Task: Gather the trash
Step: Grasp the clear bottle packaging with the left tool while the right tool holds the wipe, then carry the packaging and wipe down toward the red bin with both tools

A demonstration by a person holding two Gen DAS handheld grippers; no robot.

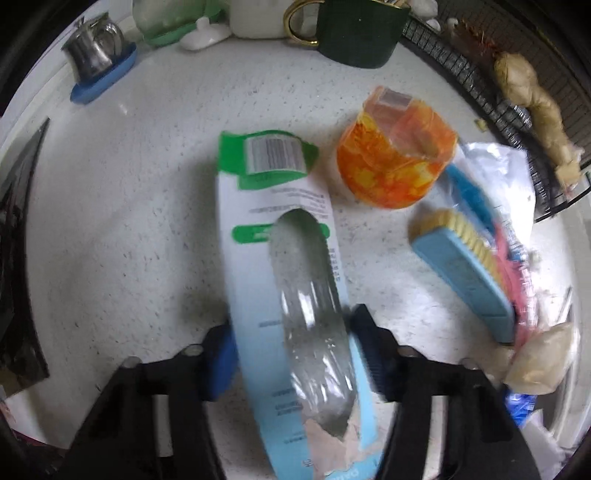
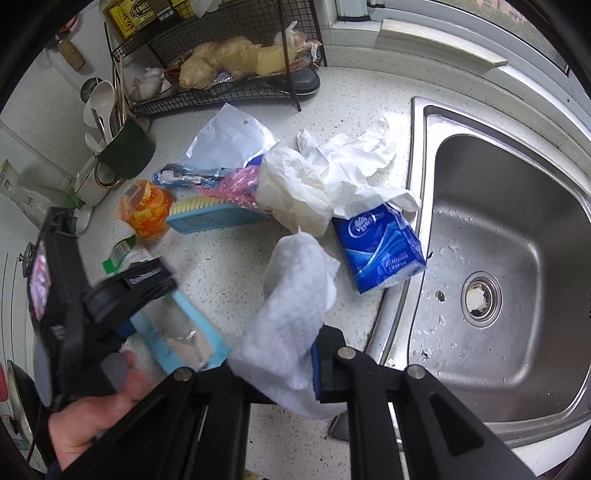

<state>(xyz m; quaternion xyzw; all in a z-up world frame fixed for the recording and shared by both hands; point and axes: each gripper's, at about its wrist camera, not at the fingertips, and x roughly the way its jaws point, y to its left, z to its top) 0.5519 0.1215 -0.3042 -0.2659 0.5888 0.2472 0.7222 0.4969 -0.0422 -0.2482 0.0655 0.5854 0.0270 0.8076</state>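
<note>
My left gripper (image 1: 293,354) is shut on an empty blister pack (image 1: 280,236), a white and pale blue card with a clear bubble and a green barcode end; its blue pads press both long edges. The right wrist view shows that gripper (image 2: 147,291) clamped across the same pack (image 2: 192,332), with a person's hand (image 2: 99,413) behind it. My right gripper (image 2: 284,369) is shut on a crumpled white wipe (image 2: 295,295) that hides its left pad. More trash lies on the speckled counter (image 1: 147,184): an orange plastic cup (image 1: 395,162), crumpled white tissues (image 2: 332,177) and a blue tissue pack (image 2: 380,251).
A blue scrub brush (image 1: 461,273) lies on pink and clear plastic bags (image 2: 229,140). A steel sink (image 2: 517,221) sits to the right. At the back stand a wire rack (image 2: 221,96) with ginger, a dark green mug (image 1: 354,33) and a steel pot (image 1: 96,48).
</note>
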